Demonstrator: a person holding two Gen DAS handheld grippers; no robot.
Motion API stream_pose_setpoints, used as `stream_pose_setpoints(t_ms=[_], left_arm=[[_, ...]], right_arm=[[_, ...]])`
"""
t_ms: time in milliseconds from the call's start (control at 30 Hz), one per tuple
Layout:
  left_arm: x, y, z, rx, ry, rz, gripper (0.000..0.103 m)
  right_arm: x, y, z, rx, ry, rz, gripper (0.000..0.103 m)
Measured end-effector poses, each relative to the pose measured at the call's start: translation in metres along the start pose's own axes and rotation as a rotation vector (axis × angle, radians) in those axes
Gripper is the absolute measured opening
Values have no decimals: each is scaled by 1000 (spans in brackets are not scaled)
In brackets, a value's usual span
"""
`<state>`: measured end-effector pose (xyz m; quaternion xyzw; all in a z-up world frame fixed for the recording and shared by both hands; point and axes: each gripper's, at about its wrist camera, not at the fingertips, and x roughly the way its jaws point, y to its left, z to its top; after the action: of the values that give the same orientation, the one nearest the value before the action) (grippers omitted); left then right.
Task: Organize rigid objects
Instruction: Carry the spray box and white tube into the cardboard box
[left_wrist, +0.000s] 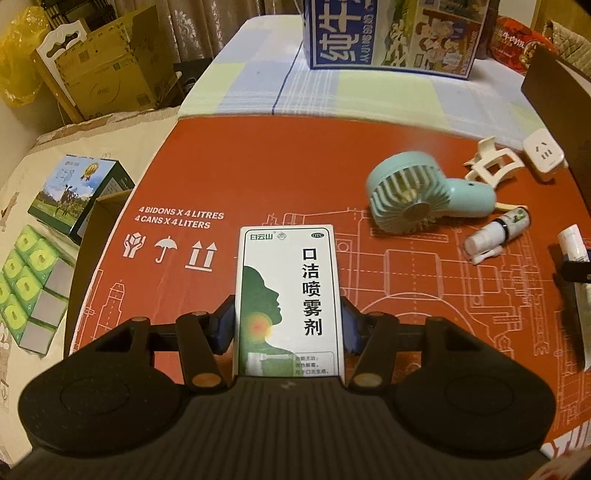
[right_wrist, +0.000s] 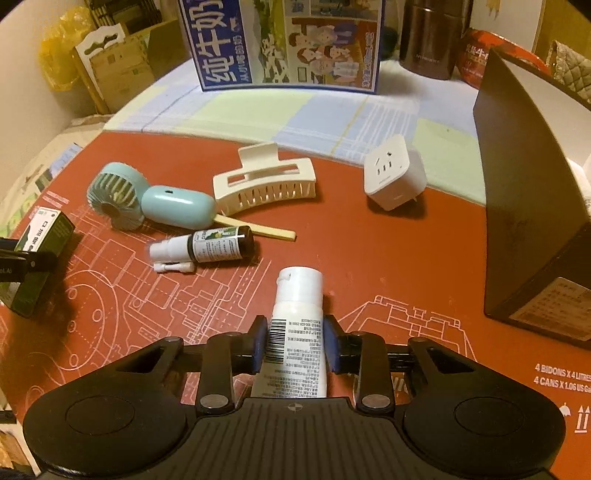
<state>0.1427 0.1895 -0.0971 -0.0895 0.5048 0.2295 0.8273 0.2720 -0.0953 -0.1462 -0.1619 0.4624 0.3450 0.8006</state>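
Observation:
My left gripper (left_wrist: 287, 326) is shut on a white and green medicine box (left_wrist: 288, 295) and holds it over the red cardboard sheet (left_wrist: 258, 166). The box also shows at the left of the right wrist view (right_wrist: 40, 254). My right gripper (right_wrist: 294, 345) is shut on a white tube (right_wrist: 297, 321), cap pointing forward. On the sheet lie a mint handheld fan (right_wrist: 147, 203), a cream hair claw (right_wrist: 266, 181), a small spray bottle (right_wrist: 207, 245), a white plug cube (right_wrist: 393, 171) and a thin wooden stick (right_wrist: 266, 229).
A dark brown open box (right_wrist: 532, 206) stands at the right. A blue milk carton box (right_wrist: 288, 44) stands at the back on a checked cloth. Green boxes (left_wrist: 74, 192) and tissue packs (left_wrist: 26, 280) lie off the left edge.

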Motion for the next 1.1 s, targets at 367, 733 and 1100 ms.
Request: stream_pose_setpoints(t_ms=[367,733,1100], left_arm=[[-49,-30,7,25,-93,-47,52],[-86,-95,29,121,-193,-170,52],[-105,-201,61,286,-250,-321,52]], right_arm=[[-38,-14,-5,24,-70,29,29],[-88,-43,-15,66,-153,34,29],[-141,-109,-16,162,-247,11,29]])
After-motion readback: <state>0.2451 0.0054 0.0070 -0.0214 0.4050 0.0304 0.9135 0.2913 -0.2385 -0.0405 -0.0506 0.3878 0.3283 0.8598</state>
